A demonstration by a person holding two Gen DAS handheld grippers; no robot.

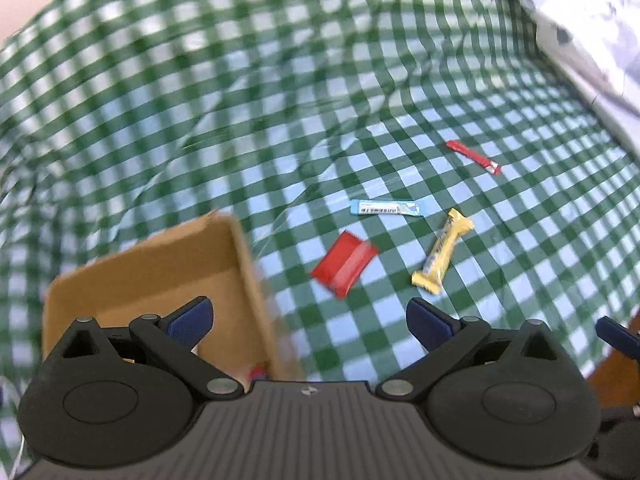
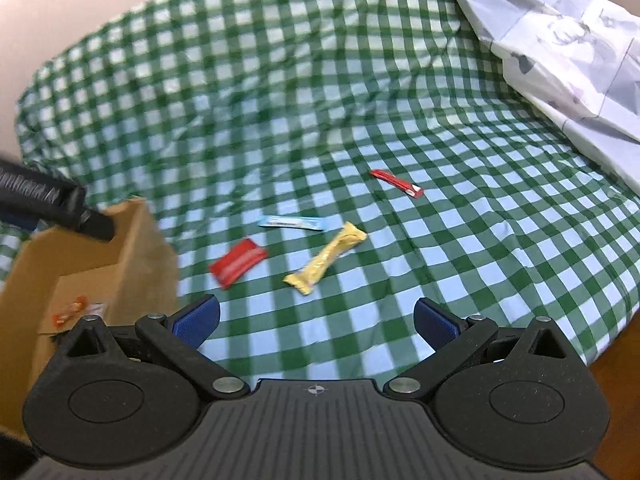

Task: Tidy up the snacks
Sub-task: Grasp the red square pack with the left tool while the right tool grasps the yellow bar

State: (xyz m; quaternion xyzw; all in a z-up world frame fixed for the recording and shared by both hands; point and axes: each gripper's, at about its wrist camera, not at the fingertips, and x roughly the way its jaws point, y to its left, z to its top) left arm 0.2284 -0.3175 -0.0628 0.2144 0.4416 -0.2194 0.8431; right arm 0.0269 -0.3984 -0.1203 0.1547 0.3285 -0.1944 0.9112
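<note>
Loose snacks lie on the green checked cloth: a red packet (image 1: 345,263) (image 2: 238,263), a light blue stick (image 1: 385,207) (image 2: 291,222), a yellow bar (image 1: 442,256) (image 2: 326,258) and a thin red stick (image 1: 473,157) (image 2: 396,183). A brown cardboard box (image 1: 168,276) (image 2: 100,264) stands to their left, with small orange wrapped snacks (image 2: 72,312) inside. My left gripper (image 1: 310,322) is open, hovering over the box's right wall. Open too, my right gripper (image 2: 316,320) hangs short of the yellow bar with nothing between its fingers.
A crumpled white printed sheet (image 1: 580,36) (image 2: 560,48) covers the far right. The cloth's near edge drops to a brown floor (image 2: 616,368) at right. The left gripper's dark body (image 2: 48,200) reaches over the box. A blue fingertip (image 1: 616,336) of the right gripper shows at right.
</note>
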